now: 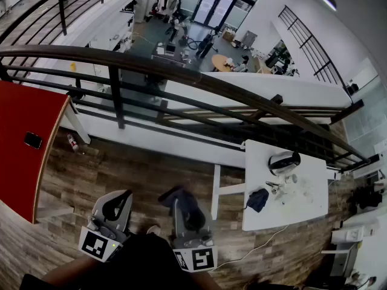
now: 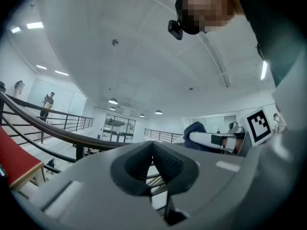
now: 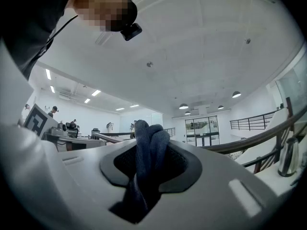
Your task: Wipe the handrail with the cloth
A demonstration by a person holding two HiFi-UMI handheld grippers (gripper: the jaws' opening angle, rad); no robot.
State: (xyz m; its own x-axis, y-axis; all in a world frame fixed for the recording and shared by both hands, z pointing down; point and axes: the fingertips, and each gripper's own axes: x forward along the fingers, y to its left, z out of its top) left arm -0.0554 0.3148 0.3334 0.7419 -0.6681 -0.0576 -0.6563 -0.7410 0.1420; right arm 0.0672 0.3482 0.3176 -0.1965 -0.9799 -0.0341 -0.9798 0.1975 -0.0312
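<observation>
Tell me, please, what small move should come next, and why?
Probably lift the right gripper forward and up to the handrail: its jaws are shut on the blue cloth, yet it sits low by the person's body, apart from the rail.

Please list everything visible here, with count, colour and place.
handrail: one, dark, curving across the balcony edge.
red table: one, red, left side.
phone: one, black, on the red table.
white table: one, white, right side.
kettle: one, silver, on the white table.
crumpled fabric: one, dark blue, at the white table's left edge.
cloth: one, dark blue, in the right gripper.
left gripper: one, grey, shut, empty.
right gripper: one, grey, shut on the cloth.
</observation>
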